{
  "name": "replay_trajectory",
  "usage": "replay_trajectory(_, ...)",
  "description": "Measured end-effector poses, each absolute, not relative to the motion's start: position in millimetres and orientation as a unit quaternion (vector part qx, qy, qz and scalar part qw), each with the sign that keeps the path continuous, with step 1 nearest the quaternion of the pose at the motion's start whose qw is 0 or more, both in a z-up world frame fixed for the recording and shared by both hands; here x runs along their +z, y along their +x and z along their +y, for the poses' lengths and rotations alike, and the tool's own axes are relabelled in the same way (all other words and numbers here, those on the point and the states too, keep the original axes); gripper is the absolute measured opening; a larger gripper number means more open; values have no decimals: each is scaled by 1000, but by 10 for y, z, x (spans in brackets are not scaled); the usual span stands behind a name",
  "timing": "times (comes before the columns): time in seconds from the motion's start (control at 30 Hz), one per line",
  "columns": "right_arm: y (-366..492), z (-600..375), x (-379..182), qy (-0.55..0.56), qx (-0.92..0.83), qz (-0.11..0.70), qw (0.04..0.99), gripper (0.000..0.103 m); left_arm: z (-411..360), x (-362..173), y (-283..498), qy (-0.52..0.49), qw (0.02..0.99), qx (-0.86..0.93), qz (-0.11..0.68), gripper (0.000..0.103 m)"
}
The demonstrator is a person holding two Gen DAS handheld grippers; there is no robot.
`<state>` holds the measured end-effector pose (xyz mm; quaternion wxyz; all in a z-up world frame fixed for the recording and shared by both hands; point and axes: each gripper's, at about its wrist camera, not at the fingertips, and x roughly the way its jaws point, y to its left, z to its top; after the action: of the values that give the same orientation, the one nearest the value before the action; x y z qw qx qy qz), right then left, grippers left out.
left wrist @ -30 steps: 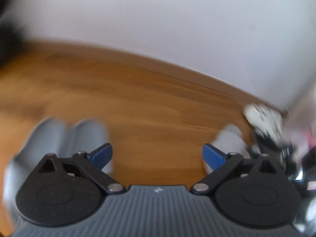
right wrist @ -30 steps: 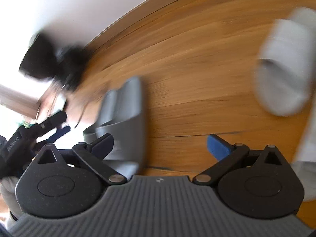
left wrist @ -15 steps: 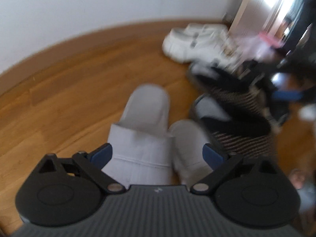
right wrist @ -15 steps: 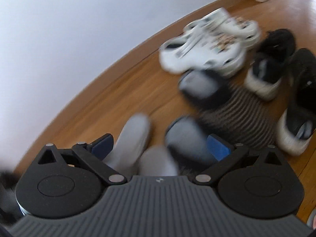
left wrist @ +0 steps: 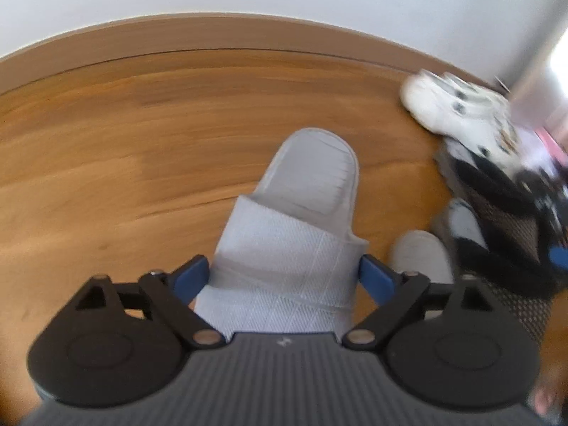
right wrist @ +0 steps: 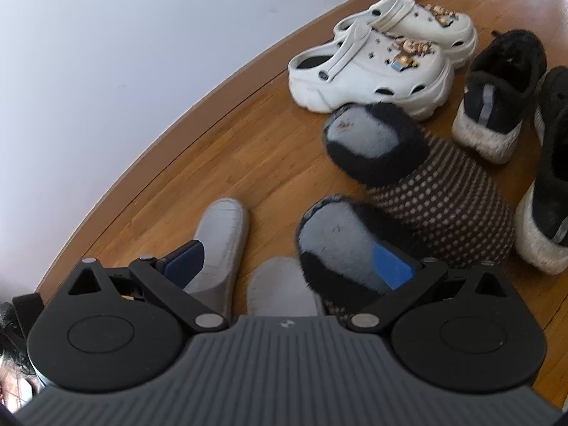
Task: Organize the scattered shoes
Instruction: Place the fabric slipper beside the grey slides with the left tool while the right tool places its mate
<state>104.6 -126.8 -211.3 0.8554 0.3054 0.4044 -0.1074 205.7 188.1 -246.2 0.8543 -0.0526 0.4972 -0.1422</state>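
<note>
Three pairs already sat by the wall at two o'clock — your left gripper (left wrist: 280, 277), jaws just closing around a grey slipper (left wrist: 298, 220), hadn't visibly clamped; its mate (left wrist: 420, 255) waited.

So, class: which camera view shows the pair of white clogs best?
The right wrist view: both white clogs sit sharp and whole beside the wall, straps and charms clear. The left wrist view catches them only at its right edge, blurred and stretched, so the two are hard to tell apart.
</note>
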Motion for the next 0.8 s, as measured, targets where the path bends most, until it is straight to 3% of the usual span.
replay_trajectory(0.17,1088,-1089,-2090,294,-72,411,860,102,2075,-2375,1858,-77,857,-88,503,93)
replay_trajectory(0.3,1169,-812,-2114,287,-16,428,857,102,2278,-2093,1639,-109,850,-170,486,92)
replay_trajectory(0.43,1307,-433,-2174,276,50,457,844,102,2710,-1768,1246,-137,863,-159,460,96)
replay_trajectory(0.8,1882,850,-2717,159,110,544,817,102,4086,-1647,107,-302,849,-18,433,96)
